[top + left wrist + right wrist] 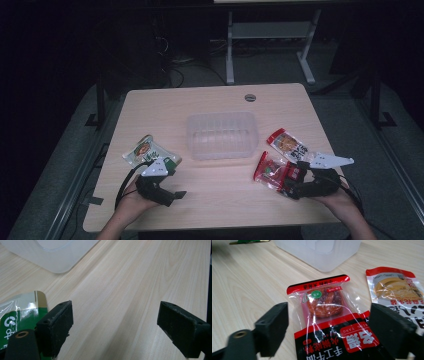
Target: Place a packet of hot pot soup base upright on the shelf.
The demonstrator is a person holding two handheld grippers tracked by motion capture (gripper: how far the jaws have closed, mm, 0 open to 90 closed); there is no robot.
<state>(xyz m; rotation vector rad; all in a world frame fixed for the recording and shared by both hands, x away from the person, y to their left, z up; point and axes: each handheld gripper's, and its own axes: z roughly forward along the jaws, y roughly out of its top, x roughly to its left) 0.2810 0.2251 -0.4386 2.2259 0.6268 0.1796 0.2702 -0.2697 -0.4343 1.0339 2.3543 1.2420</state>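
Pale wood surface (215, 195) carries a clear plastic tub (221, 134) at its middle. Right gripper (329, 327) has its fingers open astride the red snack packet (325, 315). Left gripper (115, 327), fingers open on nothing, sits beside the green packet (22, 315).

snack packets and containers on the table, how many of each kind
green snack packet: 1
red snack packets: 2, one with a reddish snack, one with a tan snack
clear plastic container: 1
total: 4
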